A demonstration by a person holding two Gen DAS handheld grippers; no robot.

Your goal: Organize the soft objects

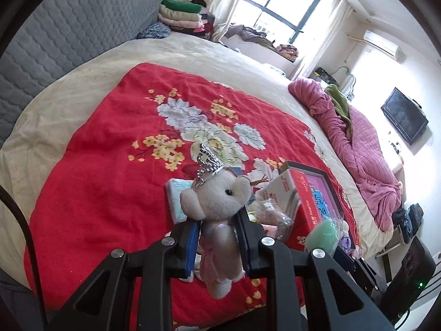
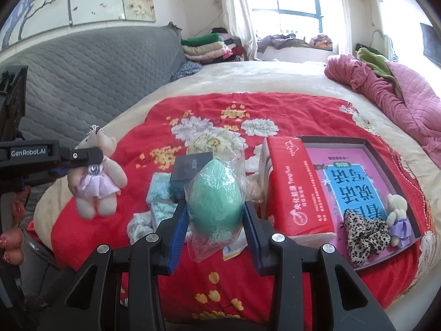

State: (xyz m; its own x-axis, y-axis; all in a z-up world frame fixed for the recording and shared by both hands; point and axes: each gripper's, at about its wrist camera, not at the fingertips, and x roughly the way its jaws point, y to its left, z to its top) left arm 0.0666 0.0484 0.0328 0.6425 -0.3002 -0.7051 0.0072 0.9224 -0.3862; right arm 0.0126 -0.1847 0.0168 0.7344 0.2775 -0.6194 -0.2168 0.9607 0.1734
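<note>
Left gripper (image 1: 217, 237) clamped on the teddy bear (image 1: 217, 207) at its torso, head free above the jaws, held off the bed (image 2: 193, 289). Right gripper (image 2: 216, 220) clamped on the bagged green sponge egg (image 2: 216, 201) across its middle. Both look bound for the tray (image 2: 366, 144), where a small bear (image 2: 397, 212) and leopard scrunchie (image 2: 363, 234) already sit.

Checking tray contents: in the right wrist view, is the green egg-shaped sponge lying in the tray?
No, the green sponge, in its clear wrapper, is held between the right tool's pads, above the red blanket.
</note>
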